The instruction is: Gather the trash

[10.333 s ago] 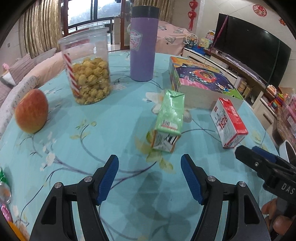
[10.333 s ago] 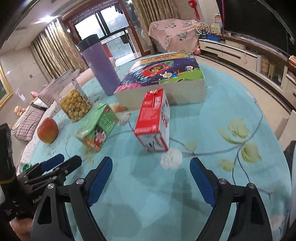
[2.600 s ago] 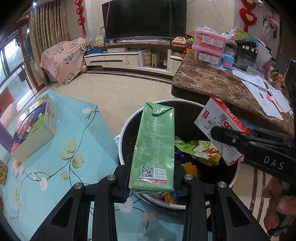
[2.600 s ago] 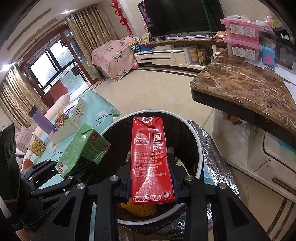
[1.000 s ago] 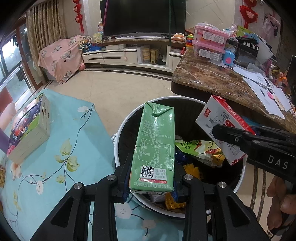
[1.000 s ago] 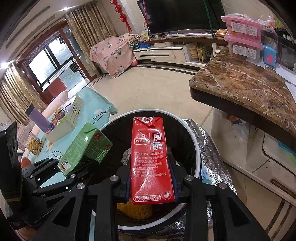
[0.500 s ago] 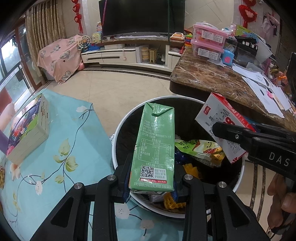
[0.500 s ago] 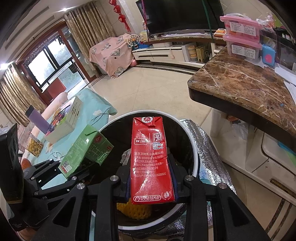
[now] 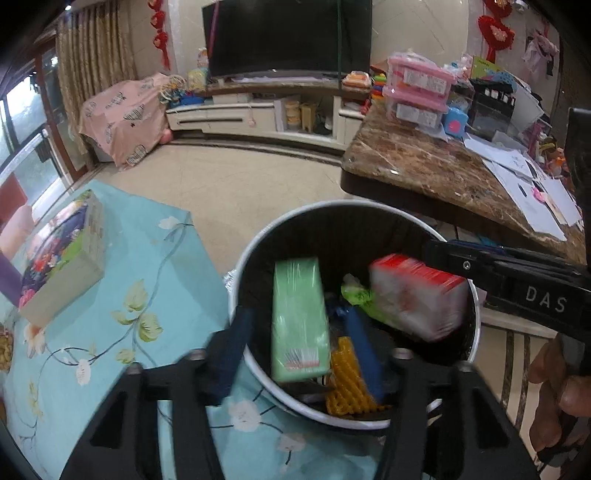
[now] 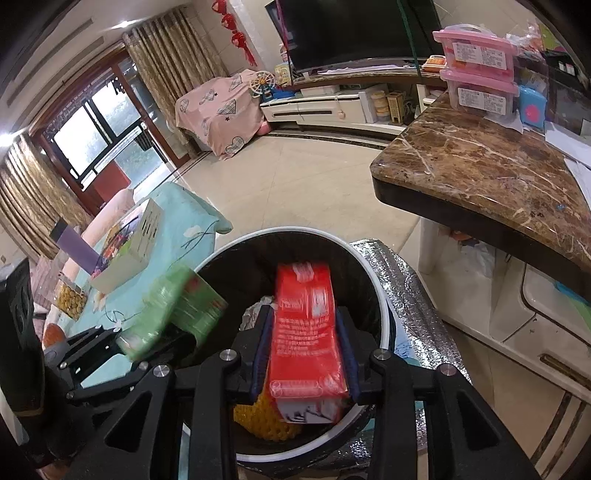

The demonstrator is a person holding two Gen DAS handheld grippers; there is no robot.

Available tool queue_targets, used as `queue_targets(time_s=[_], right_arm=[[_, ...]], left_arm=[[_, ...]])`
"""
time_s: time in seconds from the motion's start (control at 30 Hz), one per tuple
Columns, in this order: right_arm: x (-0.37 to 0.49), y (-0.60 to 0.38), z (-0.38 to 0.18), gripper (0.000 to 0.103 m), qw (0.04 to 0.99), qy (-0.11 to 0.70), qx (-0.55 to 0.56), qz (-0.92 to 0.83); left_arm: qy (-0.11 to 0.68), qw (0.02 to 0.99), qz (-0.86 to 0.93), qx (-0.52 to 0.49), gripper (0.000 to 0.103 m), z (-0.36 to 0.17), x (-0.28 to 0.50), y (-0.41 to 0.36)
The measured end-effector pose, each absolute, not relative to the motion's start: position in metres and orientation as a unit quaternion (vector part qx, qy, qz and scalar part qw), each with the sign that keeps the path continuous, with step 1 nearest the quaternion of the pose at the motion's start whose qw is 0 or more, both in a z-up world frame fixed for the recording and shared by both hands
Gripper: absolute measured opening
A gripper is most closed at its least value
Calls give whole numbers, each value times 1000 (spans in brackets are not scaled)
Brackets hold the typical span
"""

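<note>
**Both cartons over the trash bin**

Behind everything we see a tiled living-room floor, a dark television on a low white cabinet, and a brown marble counter on the right. Our table, under a teal flowered cloth, runs along the left, with a colourful flat box lying on it at the far left.

Just beside the table's right edge stands the trash bin, white-rimmed with a black liner; a yellow mesh piece and a green wrapper lie inside it.

Our left gripper is over the near rim of the bin with its blue pads spread wide. Between them, touching neither, is the green carton, blurred, standing roughly upright within the bin's opening.

Our right gripper is over the bin too, from the right side. Its blue pads sit close along both flanks of the red carton, which is blurred at its top; we cannot tell whether the pads are pressing it or have just parted from it. In the left wrist view the red carton shows tilted against the bin's right side, beside the black gripper body marked DAS.

A silver foil sheet lies on the floor to the right of the bin.
</note>
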State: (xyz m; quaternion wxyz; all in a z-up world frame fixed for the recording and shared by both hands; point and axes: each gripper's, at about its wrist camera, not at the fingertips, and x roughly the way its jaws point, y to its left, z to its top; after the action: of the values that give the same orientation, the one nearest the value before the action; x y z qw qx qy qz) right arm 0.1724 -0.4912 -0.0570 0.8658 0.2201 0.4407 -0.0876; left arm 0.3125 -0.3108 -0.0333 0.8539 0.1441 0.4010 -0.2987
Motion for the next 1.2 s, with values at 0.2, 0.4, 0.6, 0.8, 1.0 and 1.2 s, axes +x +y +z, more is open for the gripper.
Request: queue_targets(time_s=[0.2,0.4,0.6,0.8,1.0,1.2], right_arm=[[164,-489,-51,36,869,429,228,-91],[149,-477,-41,39,874,418,229,-92],[110,-435,-23,75,895,382,211,-94],[67,-379,-18,81,911,355,186,-92],[39,-340,2,81,929,324,153,-96],[-6,-305,49,103,967,194,94,-135]], left_arm=[[395,861,-296,120,57,-25,298,-288],[392,873,-277,87,57,-27,268,-239],[389,889,-239,39,62,-38,219,-171],[346,916,-200,30,77,-28,161,-125],[260,952,-160,17,96,5,97,-92],[153,982,-108,35,102,18,30,-76]])
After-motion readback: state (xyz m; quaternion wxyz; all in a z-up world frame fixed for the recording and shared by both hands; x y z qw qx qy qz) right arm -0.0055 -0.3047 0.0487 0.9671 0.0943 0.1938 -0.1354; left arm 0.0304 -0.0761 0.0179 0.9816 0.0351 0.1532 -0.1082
